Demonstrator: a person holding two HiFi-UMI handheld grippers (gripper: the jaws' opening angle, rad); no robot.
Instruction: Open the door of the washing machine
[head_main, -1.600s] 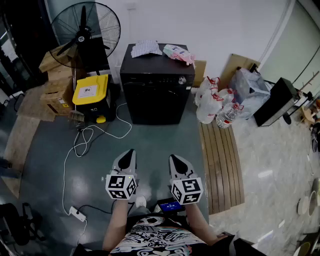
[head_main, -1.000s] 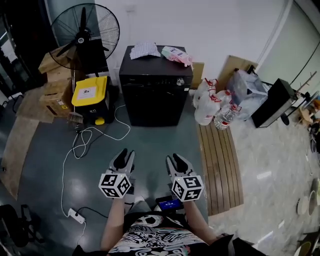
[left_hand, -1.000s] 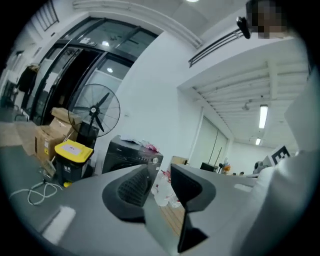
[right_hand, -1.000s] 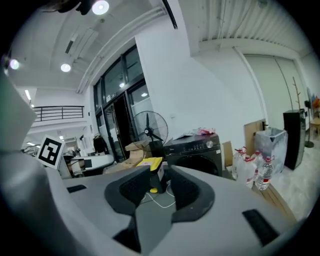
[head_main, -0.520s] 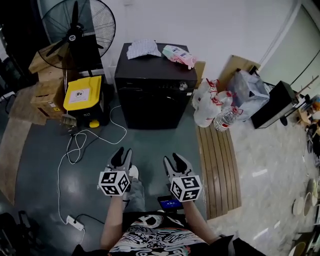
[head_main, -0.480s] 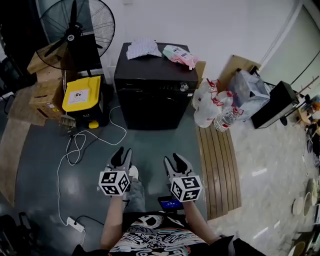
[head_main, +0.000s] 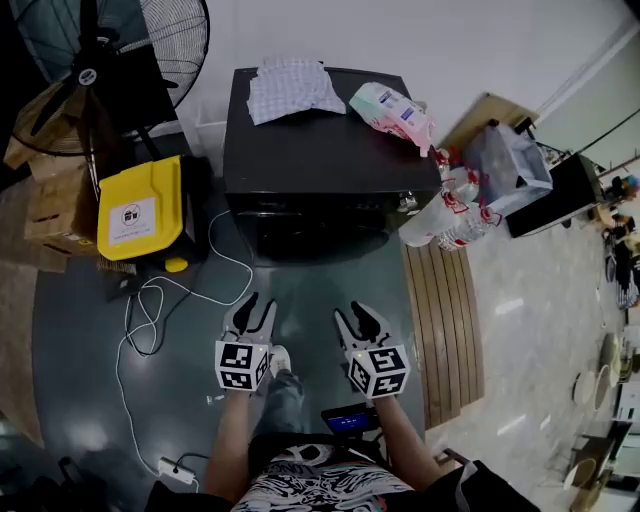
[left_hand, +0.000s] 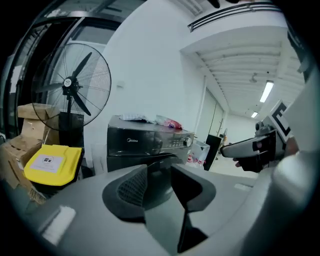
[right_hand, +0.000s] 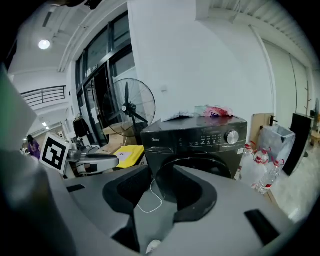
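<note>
The black front-loading washing machine (head_main: 320, 160) stands against the white wall, its round door (right_hand: 220, 167) shut under a control panel with a silver knob (right_hand: 231, 136). Both grippers hang side by side over the grey floor, a step short of the machine's front. My left gripper (head_main: 254, 308) is open, with nothing between its jaws, and points at the machine (left_hand: 145, 142). My right gripper (head_main: 358, 318) is open and empty too; its jaws frame the lower door in the right gripper view. The left gripper view (left_hand: 159, 175) shows the right gripper (left_hand: 255, 147) at its right.
A checked cloth (head_main: 290, 85) and a pink package (head_main: 395, 108) lie on the machine's top. A standing fan (head_main: 100, 60), a yellow-lidded bin (head_main: 140, 205) and cardboard boxes are to its left. A white cable (head_main: 180, 290) trails on the floor. Water bottles (head_main: 450, 215) and a slatted board (head_main: 440, 320) are at the right.
The person has walked toward the washing machine, which now looms larger and nearer. Both grippers came forward with the person, still side by side.
</note>
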